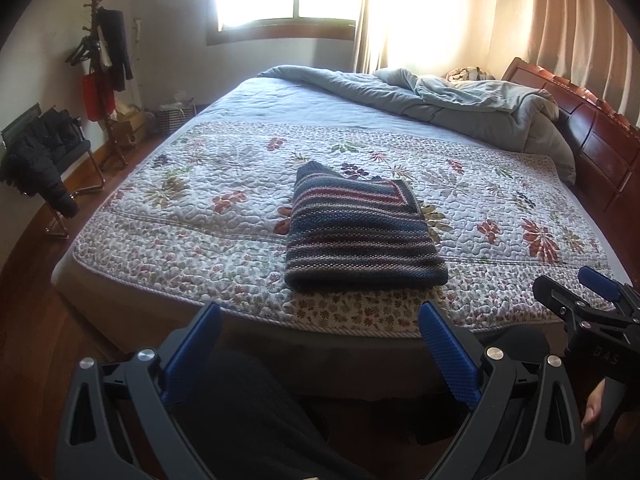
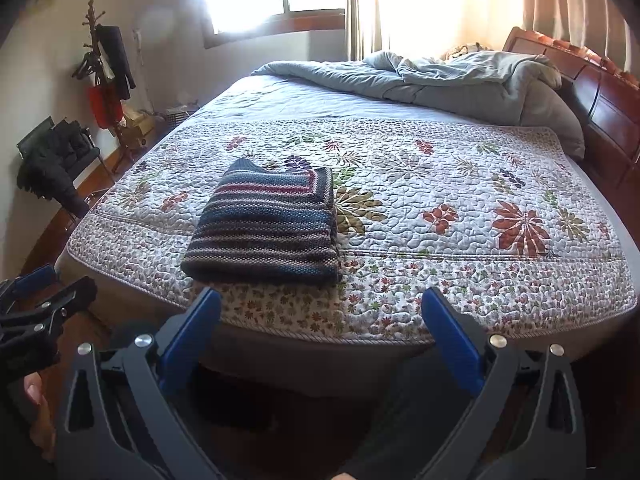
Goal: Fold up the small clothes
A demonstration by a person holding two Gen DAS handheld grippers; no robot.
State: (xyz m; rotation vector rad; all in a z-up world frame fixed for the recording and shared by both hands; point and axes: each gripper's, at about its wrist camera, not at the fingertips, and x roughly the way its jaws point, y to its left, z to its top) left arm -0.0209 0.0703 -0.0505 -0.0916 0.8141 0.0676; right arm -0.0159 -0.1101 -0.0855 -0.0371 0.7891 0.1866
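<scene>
A striped knit sweater [image 1: 360,232] [image 2: 266,226] in blue, red and grey lies folded into a neat rectangle on the floral quilt [image 1: 200,208] [image 2: 440,208], near the bed's front edge. My left gripper [image 1: 320,320] hangs open in front of the bed, off the mattress, with nothing between its blue pads. My right gripper [image 2: 320,308] is also open and empty, held just before the bed edge to the right of the sweater. Each gripper shows at the edge of the other's view, the right gripper [image 1: 576,284] and the left gripper [image 2: 52,284].
A bunched grey duvet [image 1: 460,100] lies at the head of the bed by the wooden headboard [image 1: 592,128]. A coat rack [image 1: 104,64] and a chair with a dark jacket [image 1: 44,160] stand at the left wall. Wooden floor runs along the bed's left side.
</scene>
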